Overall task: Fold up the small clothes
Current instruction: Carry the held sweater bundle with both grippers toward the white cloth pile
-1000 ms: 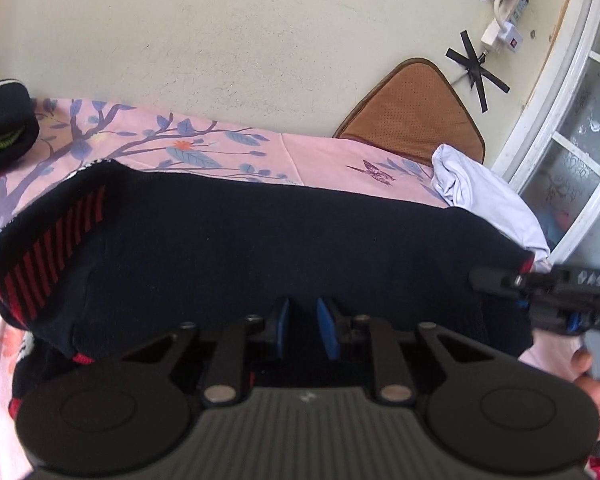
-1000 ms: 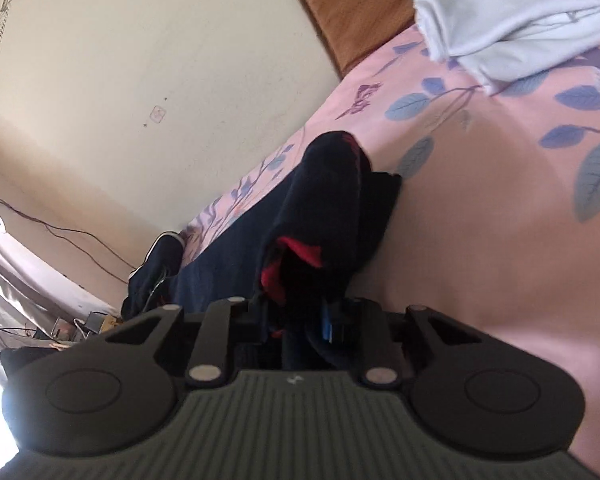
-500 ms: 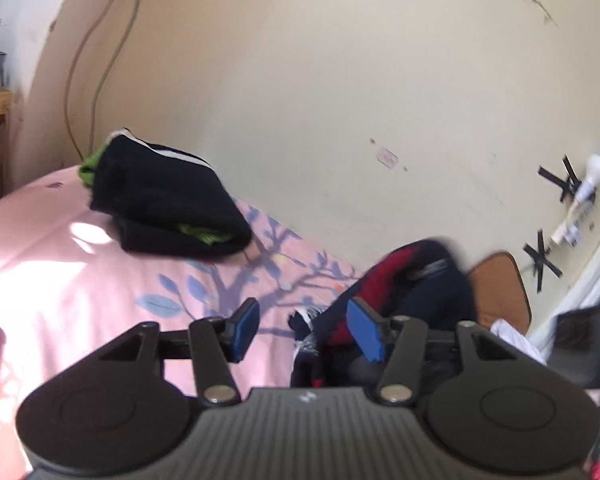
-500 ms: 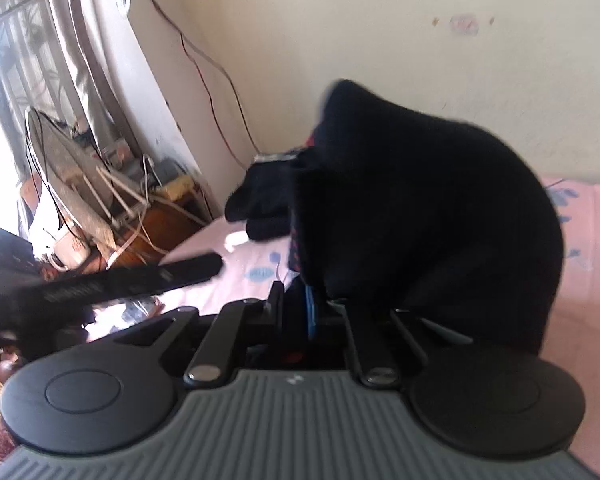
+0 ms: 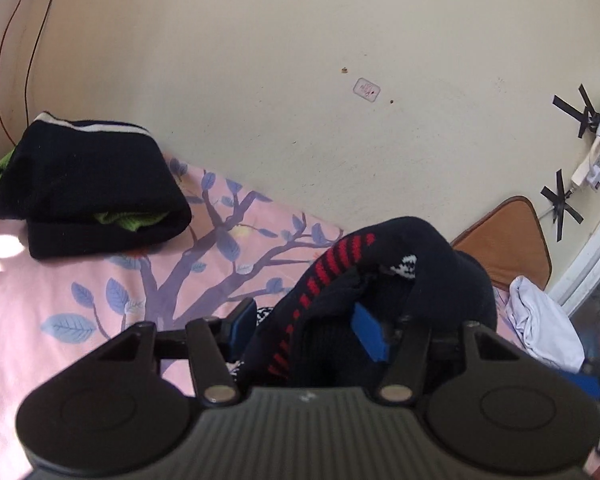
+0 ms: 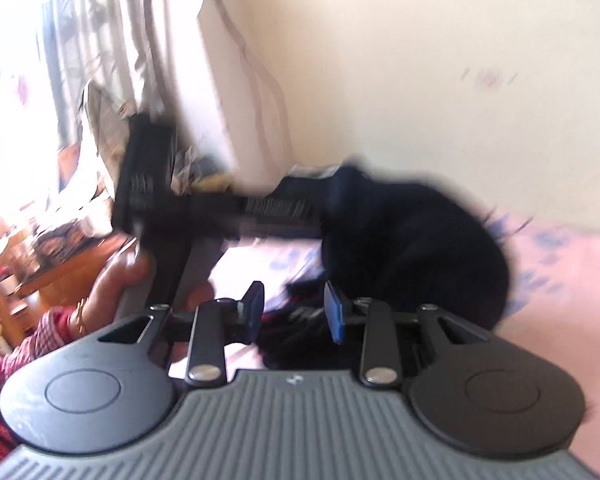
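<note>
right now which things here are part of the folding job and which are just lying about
In the job: dark sweater with red stripes; folded dark clothes pile; crumpled white garment.

Lying about: brown cushion; white plug strip taped to wall; floral pink sheet.

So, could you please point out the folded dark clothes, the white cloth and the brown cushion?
folded dark clothes (image 5: 88,184), left wrist view, top fold.
white cloth (image 5: 540,320), left wrist view, bunched middle.
brown cushion (image 5: 508,240), left wrist view, flat face.

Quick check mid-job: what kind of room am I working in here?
Most likely a bedroom at home: a pink leaf-print bedsheet against a cream wall, a folded dark garment stack on it, and a curtained window.
</note>
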The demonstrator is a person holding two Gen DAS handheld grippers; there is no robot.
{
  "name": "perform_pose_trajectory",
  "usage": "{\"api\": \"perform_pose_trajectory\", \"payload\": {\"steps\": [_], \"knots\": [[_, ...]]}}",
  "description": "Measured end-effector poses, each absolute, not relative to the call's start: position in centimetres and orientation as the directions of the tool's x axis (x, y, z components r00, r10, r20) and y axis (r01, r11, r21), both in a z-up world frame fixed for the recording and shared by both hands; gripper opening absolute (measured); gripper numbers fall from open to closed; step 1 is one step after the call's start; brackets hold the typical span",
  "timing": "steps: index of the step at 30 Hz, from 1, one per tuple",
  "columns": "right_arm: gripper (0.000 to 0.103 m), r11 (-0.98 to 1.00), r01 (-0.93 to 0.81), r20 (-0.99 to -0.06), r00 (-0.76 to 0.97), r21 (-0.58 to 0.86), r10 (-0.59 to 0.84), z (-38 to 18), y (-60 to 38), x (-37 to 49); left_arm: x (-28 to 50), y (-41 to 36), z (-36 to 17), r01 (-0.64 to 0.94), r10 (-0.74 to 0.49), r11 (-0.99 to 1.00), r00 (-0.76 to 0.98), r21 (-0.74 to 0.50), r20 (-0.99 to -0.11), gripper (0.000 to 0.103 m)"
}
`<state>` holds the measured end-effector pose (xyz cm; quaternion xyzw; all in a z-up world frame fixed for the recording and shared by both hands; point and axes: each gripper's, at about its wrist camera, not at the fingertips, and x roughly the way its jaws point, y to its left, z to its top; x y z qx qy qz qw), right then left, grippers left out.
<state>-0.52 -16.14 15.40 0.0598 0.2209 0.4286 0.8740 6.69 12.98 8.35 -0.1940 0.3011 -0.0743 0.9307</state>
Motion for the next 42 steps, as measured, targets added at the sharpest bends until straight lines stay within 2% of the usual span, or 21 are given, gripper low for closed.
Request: {"api": "perform_pose_trajectory", "payload": {"steps": [2,4,6,8,9,10,13,16,18,21,23,25,28,31,33,35,36,38,42], "knots": [[0.036,0.711,-0.637,-0.35,0.621,0.297,0.702,15.7,-17.0,2.4,6.4,13.3,8.1,0.02,-0.262,0.907,0.808,-0.42,-0.528,0.055],[0.036,0.716,-0.592,-0.381,0.606,0.37,0.698,14.7,-16.5,6.1,6.1,13.5,8.2,0.018,-0.251,0.913,0.813,-0.408,-0.525,0.054],[0.036,0.718,-0.591,-0.429,0.577,0.368,0.695,13.5,-14.3,9.4,5.8,13.6,8.3,-0.017,-0.202,0.928,0.816,-0.371,-0.541,0.051],[0.037,0.749,-0.604,-0.562,0.532,0.273,0.633,11.6,-10.0,12.2,5.8,14.2,8.2,-0.055,-0.17,0.931,0.81,-0.36,-0.562,0.051],[0.037,0.764,-0.631,-0.628,0.542,0.135,0.558,10.4,-6.7,12.7,5.6,14.7,8.3,-0.073,-0.16,0.927,0.811,-0.368,-0.563,0.051],[0.038,0.765,-0.644,-0.65,0.578,0.009,0.494,9.5,-4.9,12.2,5.1,15.4,8.7,-0.088,-0.148,0.92,0.824,-0.382,-0.546,0.051],[0.035,0.781,-0.624,-0.682,0.572,-0.002,0.456,8.8,-3.9,13.3,4.3,16.4,10.1,-0.092,-0.126,0.914,0.862,-0.396,-0.491,0.051],[0.035,0.78,-0.626,-0.656,0.588,0.002,0.474,8.8,-5.1,13.2,5.3,15.5,10.6,-0.04,-0.172,0.919,0.854,-0.392,-0.492,0.051],[0.035,0.787,-0.616,-0.609,0.616,0.025,0.501,9.2,-5.6,12.8,6.5,14.4,10.0,-0.024,-0.19,0.928,0.828,-0.371,-0.528,0.051],[0.036,0.794,-0.538,-0.502,0.622,0.282,0.6,10.7,-9.7,12.9,7.8,13.3,7.7,-0.036,-0.175,0.945,0.784,-0.325,-0.596,0.054],[0.041,0.742,-0.475,-0.418,0.62,0.474,0.664,11.3,-13.5,12.3,7.9,13.4,6.6,-0.041,-0.17,0.947,0.776,-0.318,-0.607,0.058],[0.053,0.704,-0.444,-0.367,0.629,0.555,0.686,11.2,-16.3,10.8,7.7,13.8,6.4,-0.045,-0.175,0.943,0.776,-0.329,-0.606,0.062],[0.066,0.684,-0.401,-0.356,0.633,0.609,0.688,9.8,-18.8,8.4,7.1,14.5,7.0,-0.052,-0.197,0.928,0.771,-0.368,-0.606,0.062],[0.068,0.679,-0.364,-0.379,0.618,0.638,0.688,7.9,-19.8,6.5,5.9,14.9,7.7,-0.06,-0.184,0.929,0.784,-0.366,-0.593,0.069],[0.069,0.662,-0.348,-0.385,0.6,0.663,0.701,6.9,-20.1,5.3,5.2,15.0,7.8,-0.074,-0.161,0.934,0.787,-0.35,-0.596,0.079],[0.071,0.641,-0.348,-0.381,0.579,0.685,0.721,6.3,-20.1,4.3,4.6,15.0,7.5,-0.07,-0.16,0.937,0.786,-0.343,-0.597,0.085],[0.075,0.636,-0.352,-0.381,0.571,0.686,0.727,6.1,-20.0,3.9,4.2,14.9,7.4,-0.065,-0.163,0.937,0.786,-0.342,-0.596,0.093],[0.078,0.644,-0.367,-0.392,0.562,0.671,0.729,5.9,-19.5,3.5,3.6,14.5,6.8,-0.054,-0.169,0.938,0.788,-0.341,-0.592,0.103],[0.079,0.63,-0.36,-0.395,0.541,0.689,0.742,5.7,-18.3,4.4,3.9,14.0,5.3,-0.046,-0.213,0.927,0.752,-0.373,-0.623,0.103]]}}
